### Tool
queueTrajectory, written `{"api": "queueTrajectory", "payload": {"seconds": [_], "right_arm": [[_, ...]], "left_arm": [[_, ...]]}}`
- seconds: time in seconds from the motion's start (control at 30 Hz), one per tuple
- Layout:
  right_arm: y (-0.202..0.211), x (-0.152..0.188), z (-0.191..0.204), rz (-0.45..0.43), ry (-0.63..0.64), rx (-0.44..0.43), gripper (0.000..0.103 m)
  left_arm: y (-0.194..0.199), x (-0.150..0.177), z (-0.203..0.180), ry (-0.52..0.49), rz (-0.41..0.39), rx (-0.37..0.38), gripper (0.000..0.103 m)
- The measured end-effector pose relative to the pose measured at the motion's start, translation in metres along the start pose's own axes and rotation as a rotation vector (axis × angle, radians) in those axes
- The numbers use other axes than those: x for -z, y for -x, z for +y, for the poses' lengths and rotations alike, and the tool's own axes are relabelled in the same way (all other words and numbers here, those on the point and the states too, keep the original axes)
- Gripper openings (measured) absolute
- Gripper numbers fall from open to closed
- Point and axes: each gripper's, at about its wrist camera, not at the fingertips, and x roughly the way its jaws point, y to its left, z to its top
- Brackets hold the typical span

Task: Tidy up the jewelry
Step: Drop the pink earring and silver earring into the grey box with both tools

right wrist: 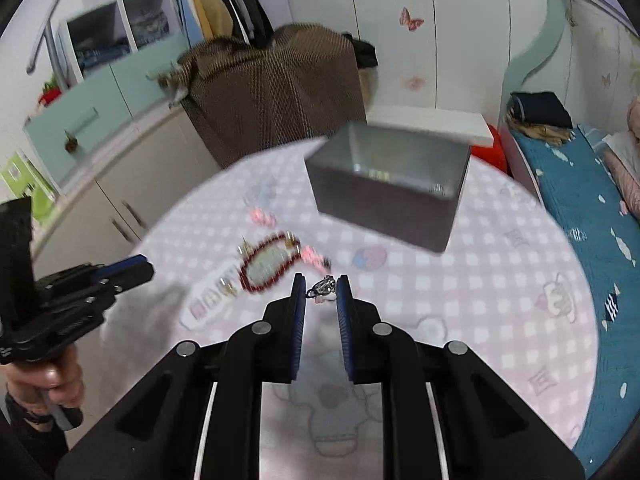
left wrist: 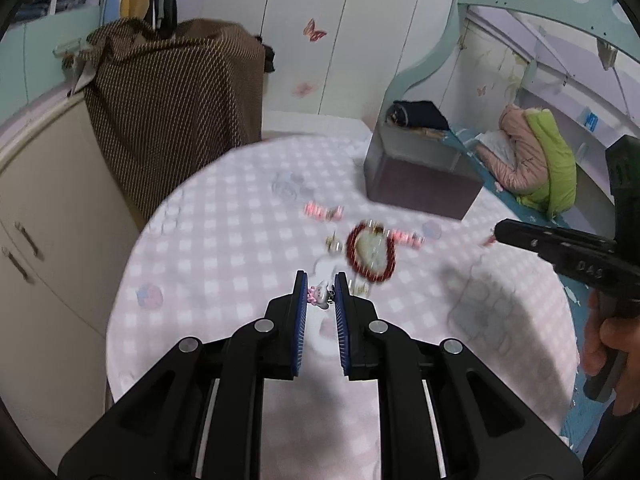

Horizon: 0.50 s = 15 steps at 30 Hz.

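Observation:
My left gripper (left wrist: 321,295) is shut on a small pink and white charm (left wrist: 319,296), held above the round table. My right gripper (right wrist: 321,291) is shut on a small silver clasp piece (right wrist: 322,289) with a white bit. A red beaded bracelet around a pale oval (left wrist: 372,252) lies mid-table, also in the right wrist view (right wrist: 269,262). Pink hair clips (left wrist: 322,211) and small gold earrings (right wrist: 245,249) lie around it. An open grey metal box (right wrist: 386,188) stands at the back of the table. The scene is motion-blurred.
The table has a pink checked cloth (left wrist: 224,240). A brown draped chair (left wrist: 172,104) stands behind it, a cabinet (left wrist: 44,208) at the left, and a bed with clothes (left wrist: 532,160) at the right. The right gripper also shows in the left wrist view (left wrist: 496,234).

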Motion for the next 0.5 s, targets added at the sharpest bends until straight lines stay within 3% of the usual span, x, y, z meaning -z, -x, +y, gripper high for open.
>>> {"api": "queueTrajectory", "payload": {"seconds": [0.23,0.5], "right_arm": [[0.03,-0.05,-0.007,-0.092,0.01,-0.006,0.014],[0.032,-0.111,-0.02,-0.115,0.024,0.016,0.014]], "left_arm": [[0.007,-0.06,-0.027,-0.083,-0.08,0.009,0.014],[-0.02,-0.153,-0.067,-0.128,-0.086,0.112,0.014]]}}
